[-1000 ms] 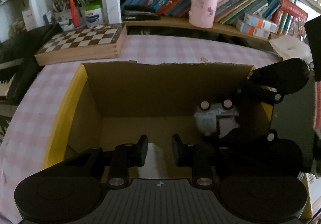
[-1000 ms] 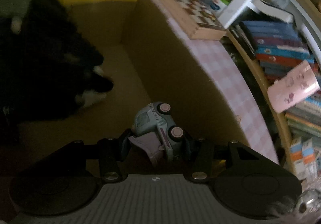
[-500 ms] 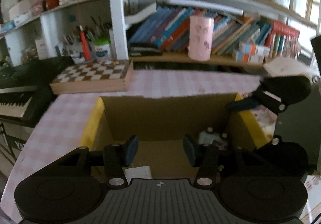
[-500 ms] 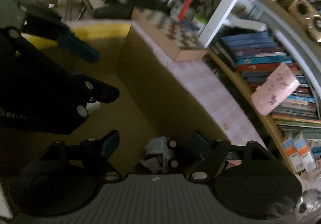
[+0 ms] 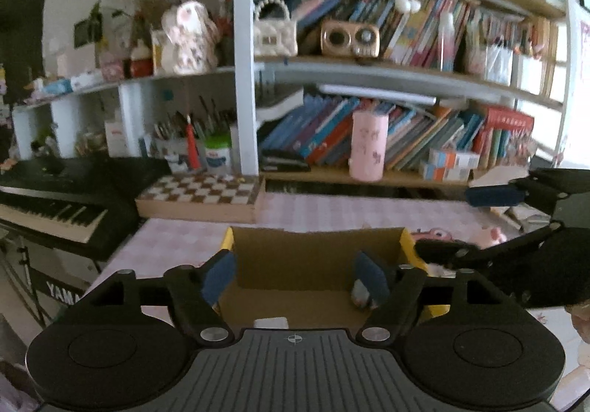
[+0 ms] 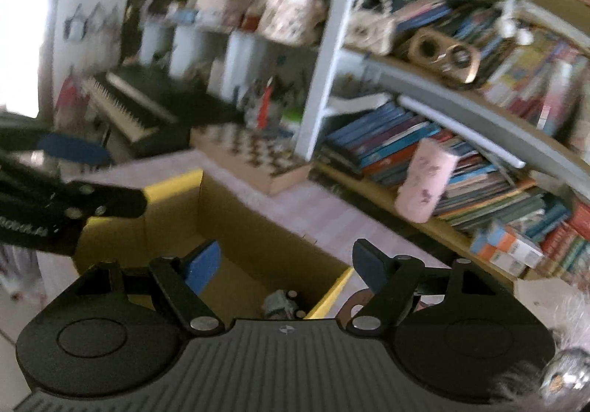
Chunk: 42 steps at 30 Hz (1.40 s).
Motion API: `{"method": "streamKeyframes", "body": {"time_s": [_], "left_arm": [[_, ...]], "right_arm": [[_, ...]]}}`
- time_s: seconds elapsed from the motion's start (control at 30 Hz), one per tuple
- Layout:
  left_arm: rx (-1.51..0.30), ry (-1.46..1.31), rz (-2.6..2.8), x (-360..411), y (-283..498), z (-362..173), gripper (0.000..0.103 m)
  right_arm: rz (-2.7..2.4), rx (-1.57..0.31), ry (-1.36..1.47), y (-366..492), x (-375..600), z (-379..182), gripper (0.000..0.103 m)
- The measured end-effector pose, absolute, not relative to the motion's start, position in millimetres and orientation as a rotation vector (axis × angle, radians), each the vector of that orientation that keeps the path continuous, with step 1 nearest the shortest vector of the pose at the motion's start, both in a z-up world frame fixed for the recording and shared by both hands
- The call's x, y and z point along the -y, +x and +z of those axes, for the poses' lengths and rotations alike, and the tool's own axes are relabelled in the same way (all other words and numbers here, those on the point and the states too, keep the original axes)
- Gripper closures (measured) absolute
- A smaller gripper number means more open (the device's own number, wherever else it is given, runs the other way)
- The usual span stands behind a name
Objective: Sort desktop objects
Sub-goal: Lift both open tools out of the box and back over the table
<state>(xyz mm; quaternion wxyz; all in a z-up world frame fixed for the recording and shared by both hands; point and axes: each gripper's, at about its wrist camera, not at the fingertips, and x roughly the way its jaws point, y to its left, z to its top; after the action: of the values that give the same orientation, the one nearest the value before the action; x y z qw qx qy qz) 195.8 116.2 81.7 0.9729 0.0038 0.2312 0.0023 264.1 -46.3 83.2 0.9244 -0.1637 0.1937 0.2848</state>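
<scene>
Left gripper point(image 5: 295, 273), jaws opening and empty, and right gripper point(image 6: 285, 262), spread and empty, above a cardboard box point(image 5: 317, 249) on a pink checked table point(image 5: 332, 207). The toy car point(image 6: 282, 303), pinched a second ago, lies in the box. Bookshelves point(image 5: 405, 80) and a keyboard point(image 5: 55, 213) behind.

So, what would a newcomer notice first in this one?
Probably the yellow-rimmed cardboard box in the foreground, with a toy car lying at its bottom. Behind it, a chessboard lies on the pink checked table, and a pink cup stands on the crowded bookshelf.
</scene>
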Motion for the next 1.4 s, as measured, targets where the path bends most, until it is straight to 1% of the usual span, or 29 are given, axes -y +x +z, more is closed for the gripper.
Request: {"method": "streamKeyframes", "body": {"time_s": [0.2, 0.33, 0.8, 1.07, 1.4], "left_arm": [[-0.409, 0.077, 0.046, -110, 153, 94, 0.017], [-0.393, 0.077, 0.063, -110, 126, 96, 0.016], [-0.38, -0.035, 0.095, -103, 45, 84, 0.015], [-0.438, -0.064, 0.108, -94, 15, 61, 0.015], [-0.501, -0.036, 0.078, -66, -14, 28, 0.015]], "right_arm": [[0.506, -0.349, -0.22, 221, 72, 101, 0.026], [0.458, -0.345, -0.158, 194, 88, 101, 0.026], [0.32, -0.385, -0.035, 102, 128, 73, 0.026], [0.284, -0.41, -0.02, 63, 134, 51, 0.026], [0.259, -0.437, -0.062, 22, 141, 23, 0.026]]}}
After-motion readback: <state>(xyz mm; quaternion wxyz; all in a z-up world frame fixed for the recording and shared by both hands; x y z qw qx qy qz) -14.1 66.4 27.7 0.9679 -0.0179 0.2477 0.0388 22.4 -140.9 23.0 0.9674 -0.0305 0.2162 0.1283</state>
